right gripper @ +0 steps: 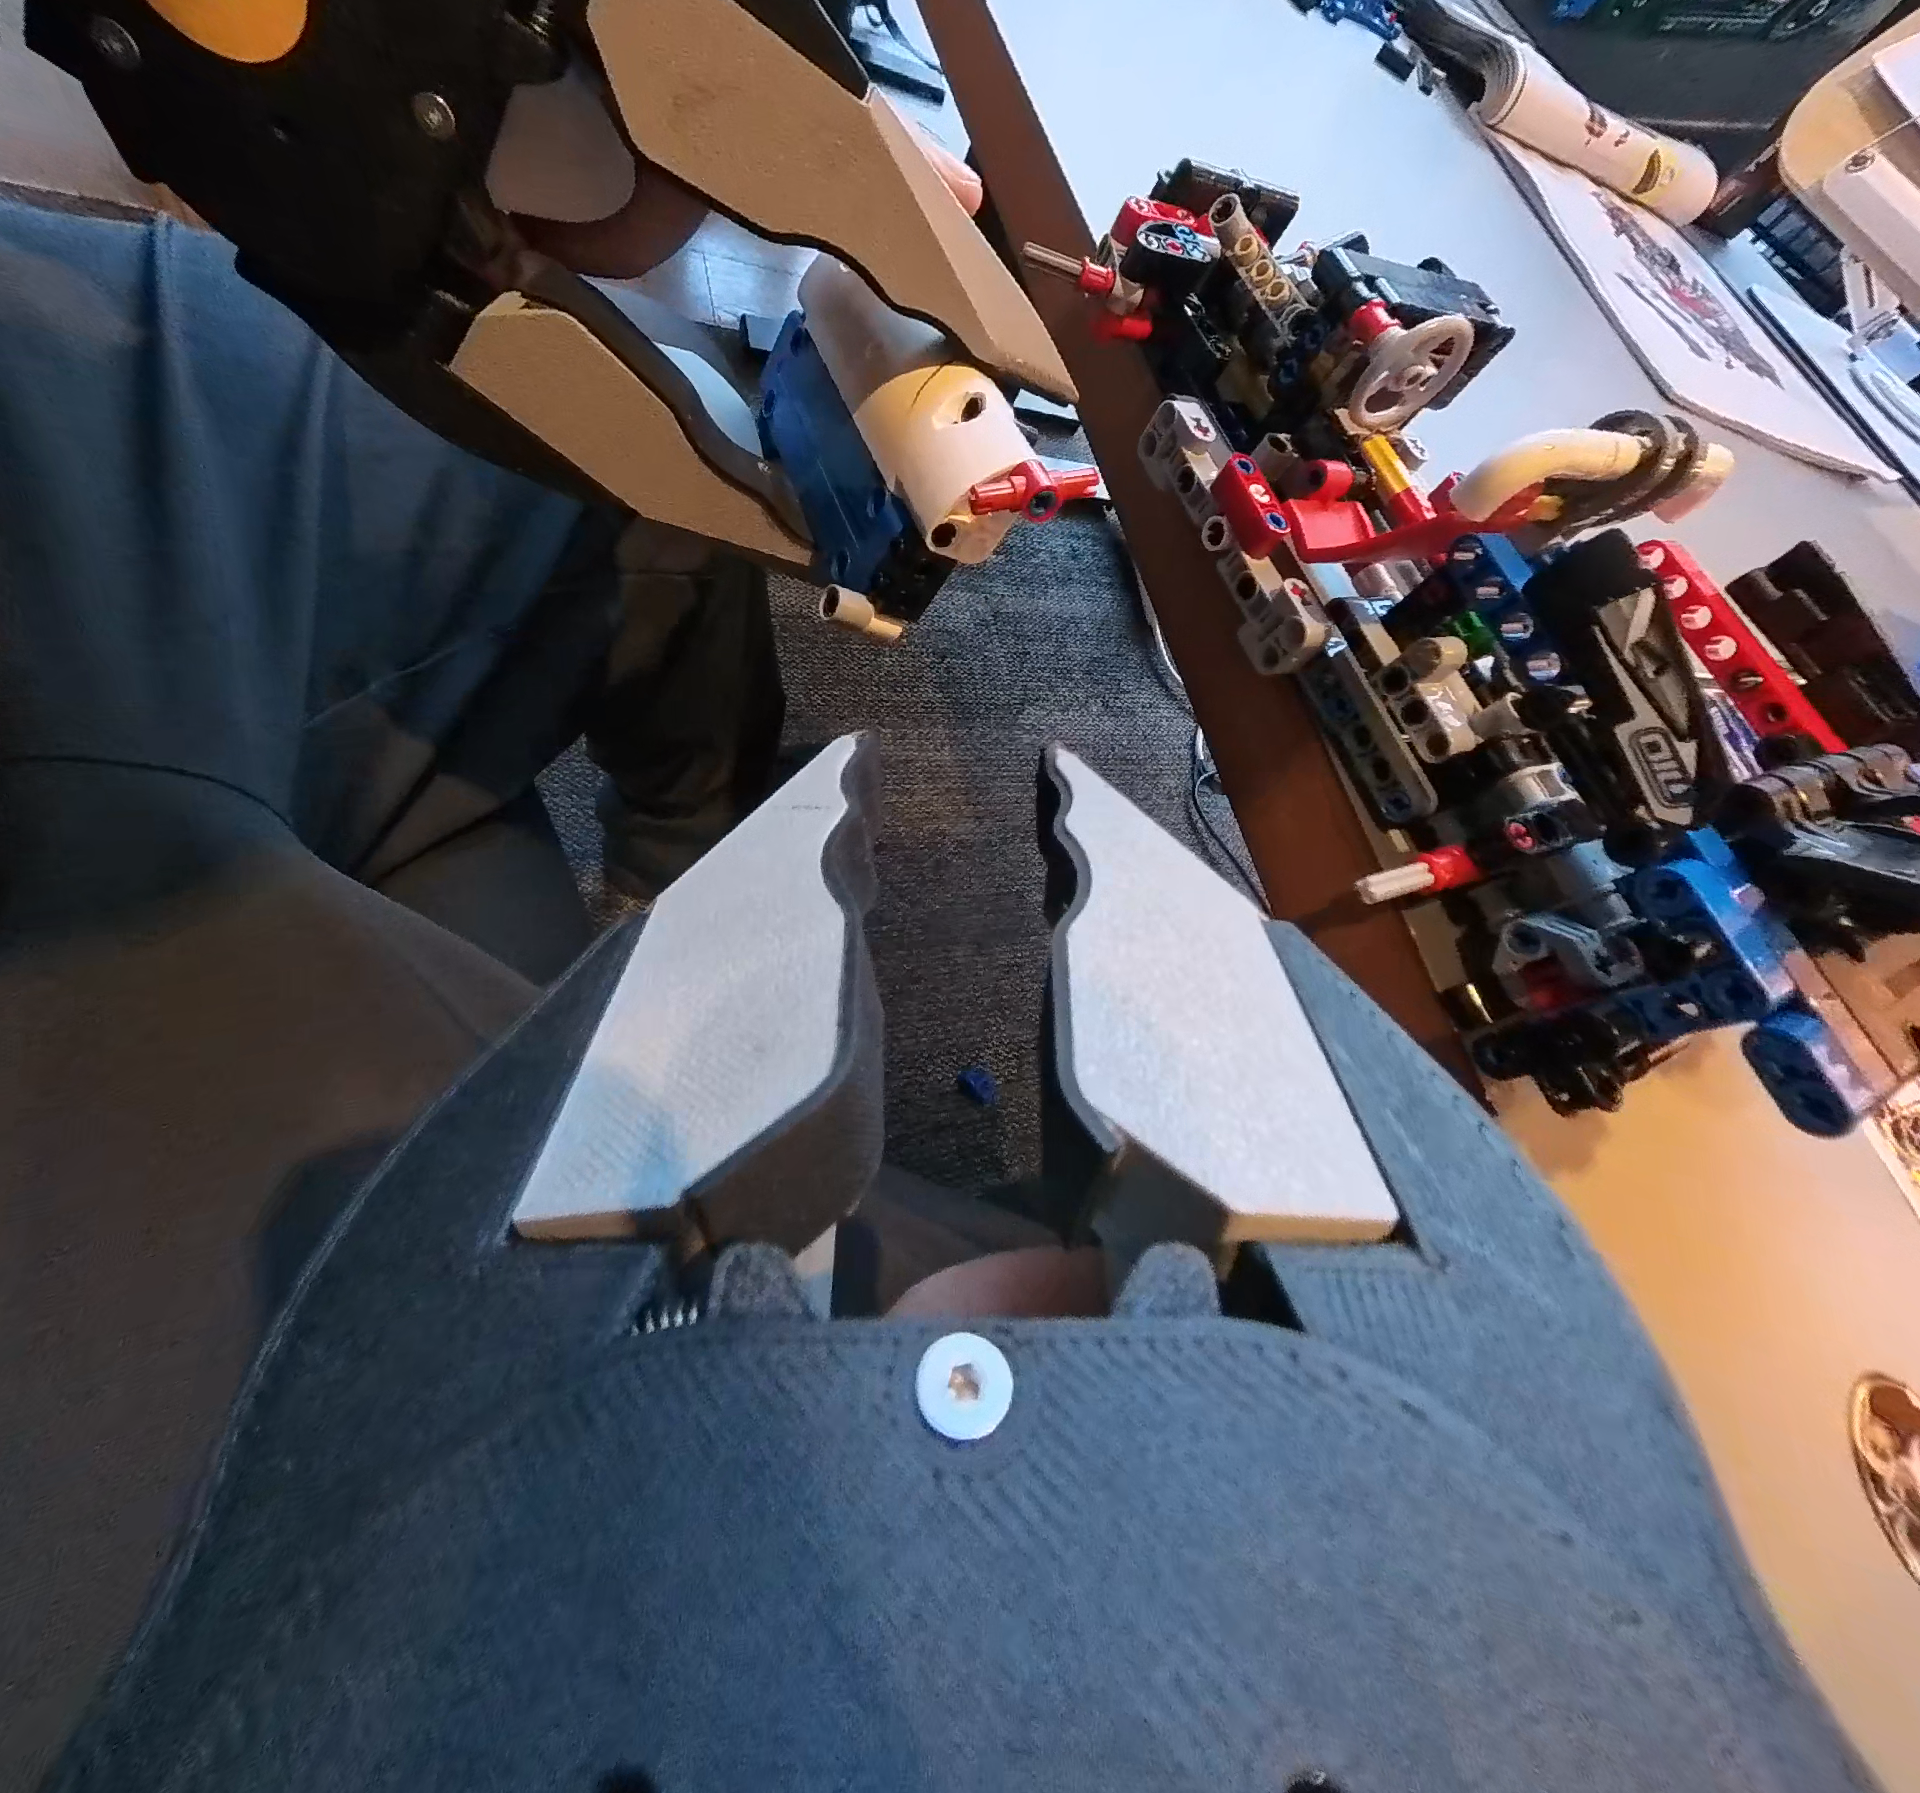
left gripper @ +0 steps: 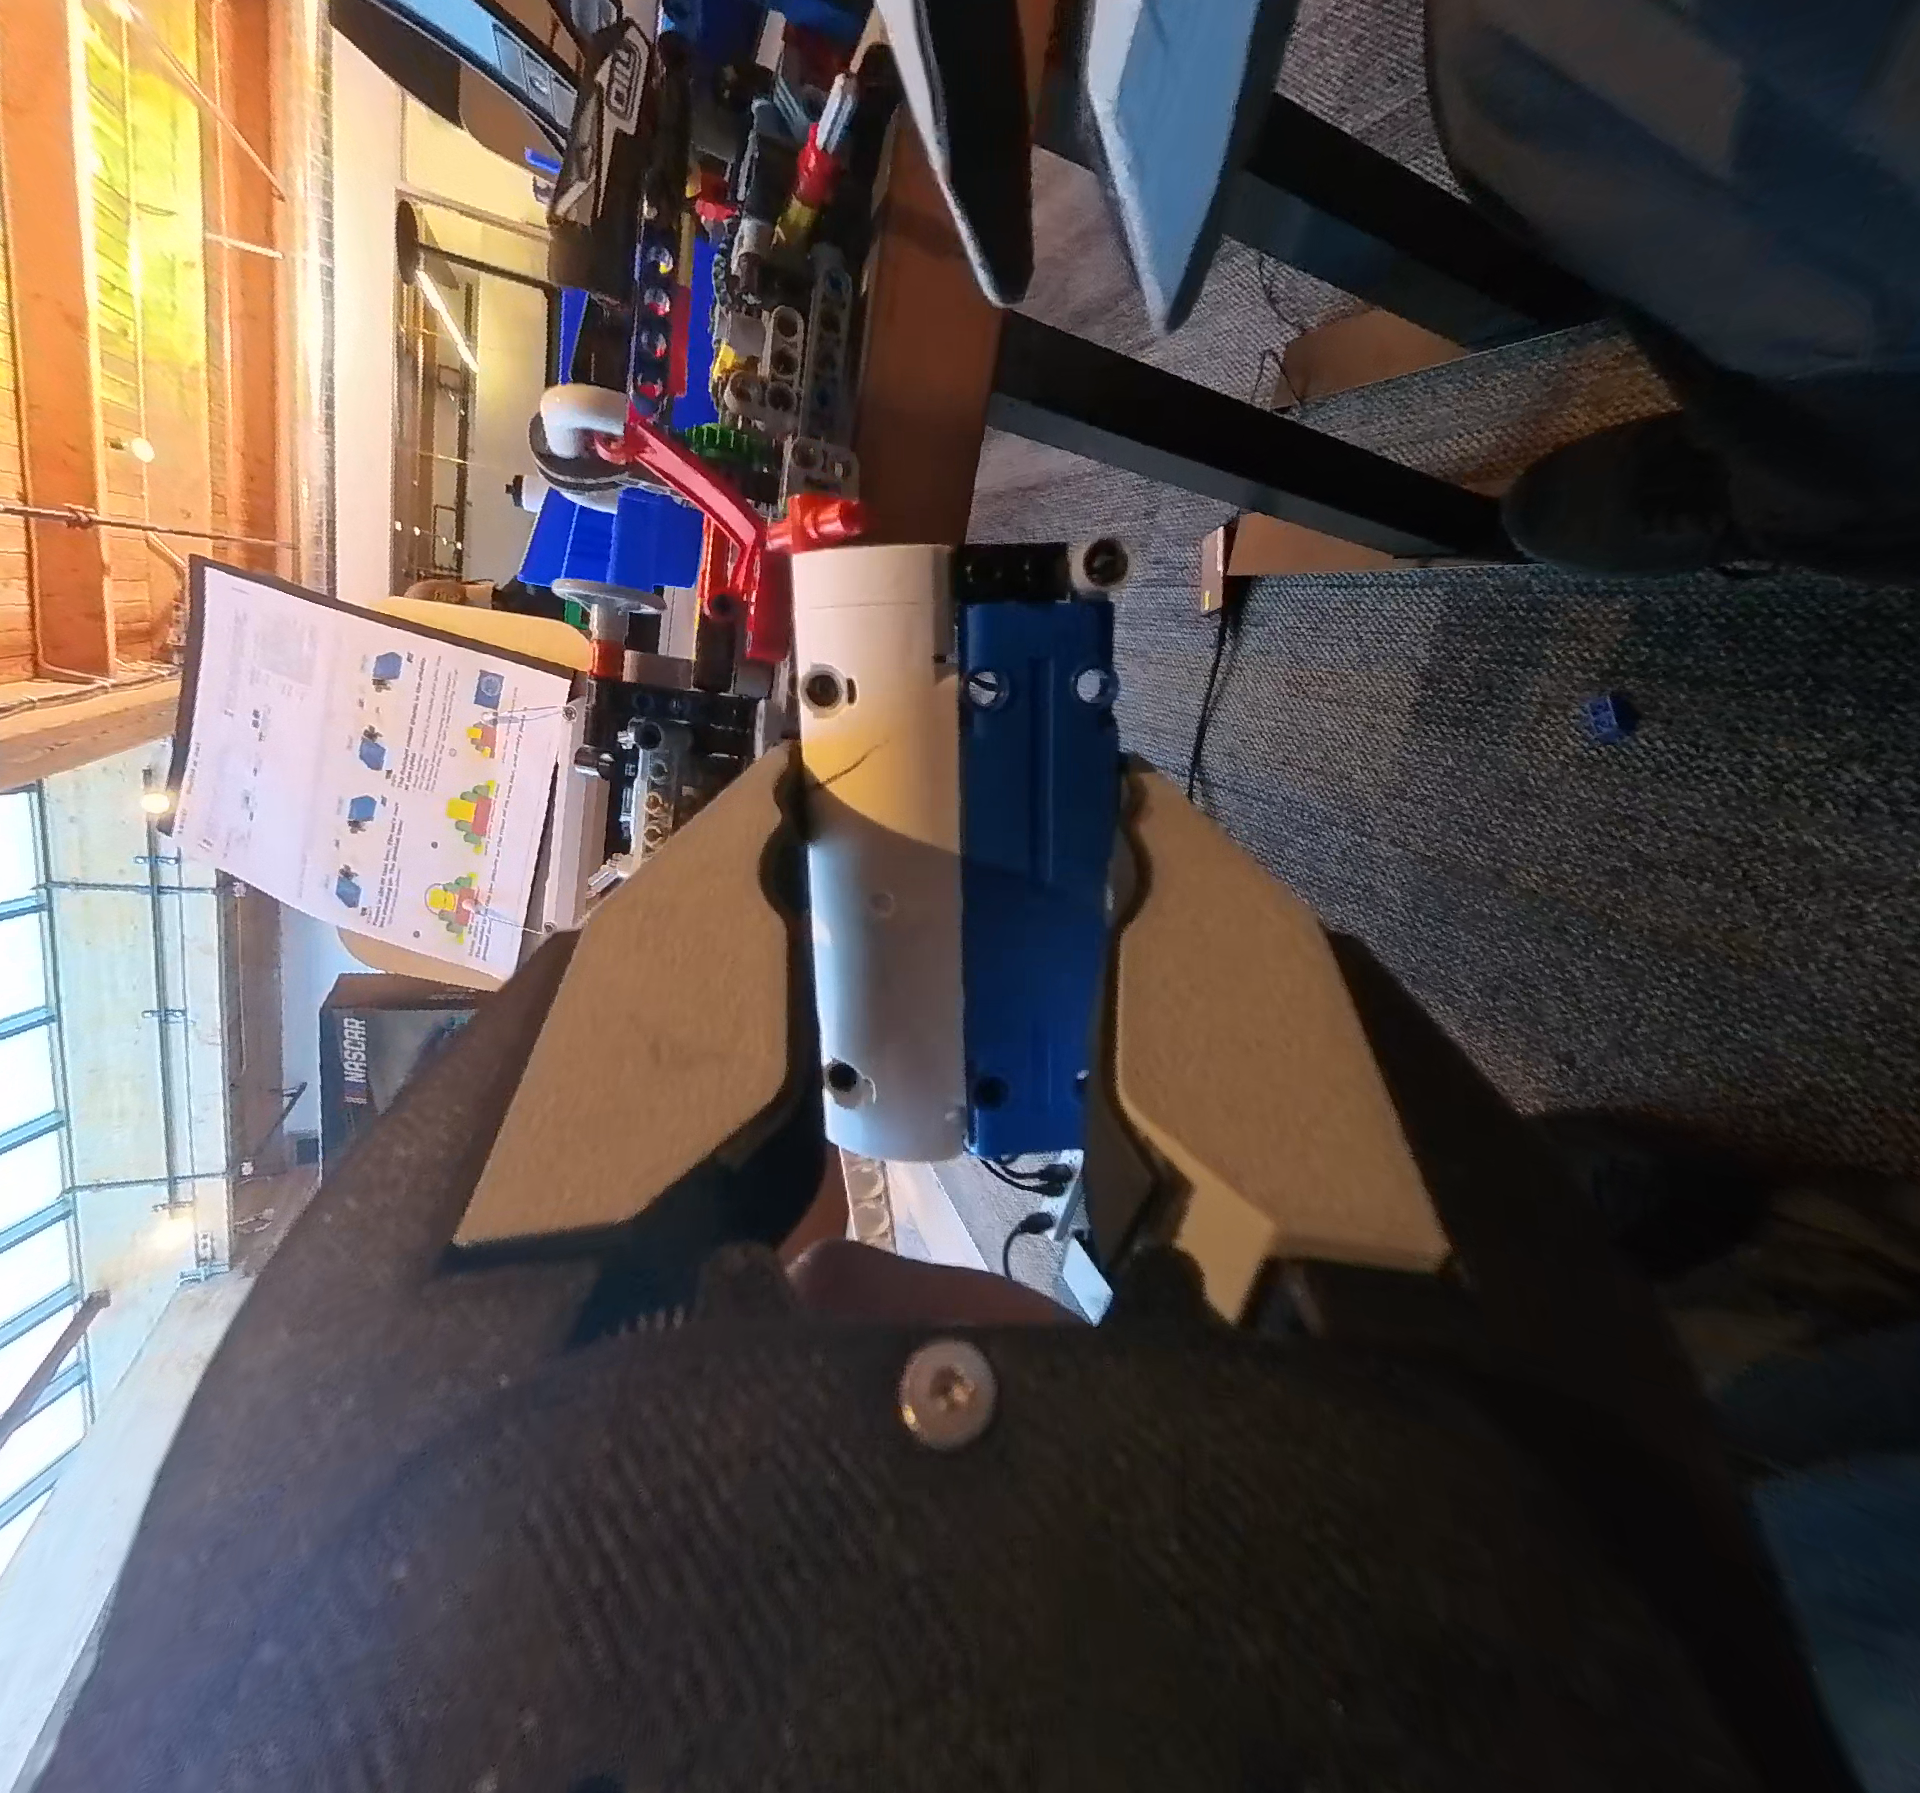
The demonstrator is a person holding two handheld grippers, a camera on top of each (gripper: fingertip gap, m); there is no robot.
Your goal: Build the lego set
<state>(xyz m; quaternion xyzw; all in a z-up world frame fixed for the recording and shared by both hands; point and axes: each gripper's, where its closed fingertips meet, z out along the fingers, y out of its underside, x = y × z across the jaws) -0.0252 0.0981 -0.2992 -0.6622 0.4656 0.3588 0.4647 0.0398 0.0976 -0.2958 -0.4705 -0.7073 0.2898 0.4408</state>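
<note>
Left gripper [left gripper: 961, 787], matte tan fingers, clamps glossy white-and-blue plastic lego sub-assembly [left gripper: 945, 860] above grey carpet | right gripper [right gripper: 958, 777] parted, empty | studded multicolour lego chassis [right gripper: 1507, 621] on table edge [right gripper: 1049, 216]

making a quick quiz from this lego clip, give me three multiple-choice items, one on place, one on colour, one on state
1. Where is the loose small blue piece?
A on the carpet
B on the table
C in the right gripper

2. What colours are the two panels of the held assembly?
A red and green
B white and blue
C black and yellow

3. How is the right gripper?
A shut on a beam
B shut on paper
C open, holding nothing

Answers: 1 A, it lies on grey carpet. 2 B, both panels show between the left gripper jaws. 3 C, its jaws stand apart, empty.
</note>
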